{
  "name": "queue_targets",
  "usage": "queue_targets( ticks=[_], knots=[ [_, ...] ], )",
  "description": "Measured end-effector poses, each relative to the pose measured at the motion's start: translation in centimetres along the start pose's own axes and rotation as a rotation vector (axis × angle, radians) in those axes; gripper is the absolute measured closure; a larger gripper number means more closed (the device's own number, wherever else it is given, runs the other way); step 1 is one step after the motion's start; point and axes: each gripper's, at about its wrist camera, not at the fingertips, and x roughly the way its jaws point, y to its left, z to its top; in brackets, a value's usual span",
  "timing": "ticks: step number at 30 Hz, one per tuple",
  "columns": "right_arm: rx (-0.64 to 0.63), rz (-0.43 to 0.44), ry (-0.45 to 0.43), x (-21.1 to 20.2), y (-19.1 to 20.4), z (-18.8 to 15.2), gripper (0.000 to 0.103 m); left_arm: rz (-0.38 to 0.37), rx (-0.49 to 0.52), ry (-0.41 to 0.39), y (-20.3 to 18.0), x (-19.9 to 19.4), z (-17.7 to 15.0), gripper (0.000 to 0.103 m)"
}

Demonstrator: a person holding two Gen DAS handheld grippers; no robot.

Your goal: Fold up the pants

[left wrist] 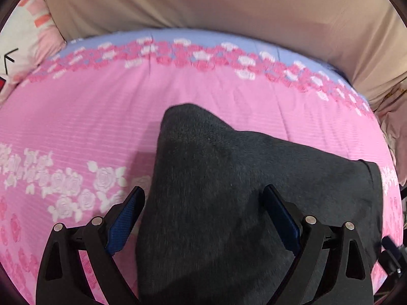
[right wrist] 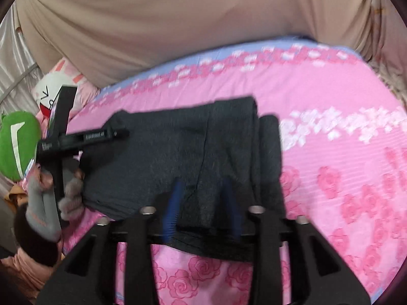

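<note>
Dark grey pants [left wrist: 229,178] lie folded into a thick, roughly rectangular stack on the pink flowered bedspread [left wrist: 76,127]. In the left wrist view my left gripper [left wrist: 203,189] hovers over the near left part of the stack, its blue-padded fingers [left wrist: 127,218] spread wide on either side of the cloth and not pressing it. In the right wrist view the pants [right wrist: 165,152] show layered folded edges at their right end. My right gripper [right wrist: 202,182] stands open over their near edge, pads apart. A gloved hand [right wrist: 43,185] holds the left tool at the stack's left end.
A beige sheet [left wrist: 203,5] hangs behind the bed's far edge. A white and pink plush pillow [left wrist: 23,40] and a green plush toy [right wrist: 17,142] sit at the bed's left end. Pink bedspread [right wrist: 330,101] stretches right of the pants.
</note>
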Motion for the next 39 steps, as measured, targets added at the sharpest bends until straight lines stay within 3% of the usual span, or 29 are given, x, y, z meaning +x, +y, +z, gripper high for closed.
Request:
queue_targets(
  ticks=[8, 12, 23, 25, 29, 32, 35, 39],
  knots=[
    [0.041, -0.028, 0.009, 0.8, -1.5, -0.1, 0.057, 0.059, 0.015, -0.004, 0.0, -1.3, -1.8, 0.011],
    [0.047, -0.033, 0.027, 1.6, -1.5, -0.6, 0.050, 0.058, 0.011, -0.003, 0.2, -1.7, -2.1, 0.011],
    [0.050, -0.025, 0.044, 2.3, -1.5, -1.3, 0.049, 0.055, 0.020, -0.001, 0.3, -2.3, -2.8, 0.011],
    [0.036, -0.016, 0.044, 2.4, -1.1, -1.4, 0.055, 0.053, 0.019, 0.000, 0.3, -2.4, -3.0, 0.011],
    [0.063, -0.002, 0.042, 3.4, -1.6, -1.4, 0.057, 0.038, 0.014, -0.001, 0.2, -2.9, -3.6, 0.011],
    [0.076, 0.010, 0.016, 2.4, -2.2, -0.9, 0.091, -0.005, 0.000, 0.009, 0.4, -3.5, -4.1, 0.011],
    [0.085, 0.073, -0.028, -0.4, -2.4, -0.7, 0.094, -0.036, -0.009, -0.001, 0.9, -4.7, -4.6, 0.011],
    [0.074, 0.013, 0.053, 2.0, -3.3, -2.1, 0.090, -0.083, -0.020, 0.000, 1.9, -5.1, -5.9, 0.011]
  ],
)
